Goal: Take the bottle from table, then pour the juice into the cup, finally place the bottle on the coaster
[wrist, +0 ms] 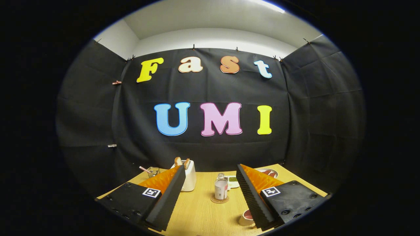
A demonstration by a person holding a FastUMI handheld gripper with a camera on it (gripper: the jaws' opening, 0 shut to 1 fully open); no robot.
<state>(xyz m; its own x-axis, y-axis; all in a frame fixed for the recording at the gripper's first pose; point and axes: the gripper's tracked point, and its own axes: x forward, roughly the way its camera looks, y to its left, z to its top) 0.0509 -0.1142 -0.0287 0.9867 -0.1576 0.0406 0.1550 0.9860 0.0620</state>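
My tongs (210, 193) are wide open and hold nothing; the two fingers stand far apart, and the bottle (221, 186) shows in the gap between them, well beyond the tips. I take the bottle as my landmark.

The bottle stands upright on the coaster (220, 199), in the middle of the worktop (200, 213). Its cap is on and its lower part carries a pale label. I cannot tell how much juice is inside. Because it sits already on the coaster, and my tongs are open and away from it, I judge that the last step is probably done; but from this one moment it could also be the beginning, so I say it with care.

The cup (246, 217) is nearer to me than the bottle, on its right, just beside the inner edge of my right finger. There is something reddish inside, which may be the poured juice. It stands close to the coaster, I think so that pouring needs only a short way.

Left of the bottle and a little behind it is a toaster (189, 175) with two slices of bread in it. Further left lies a small wire basket (153, 171). Behind the bottle on the right is a small dish (233, 181), and further right a plate (269, 172), partly hidden by my right finger. These things stay at the back, away from the pouring place.
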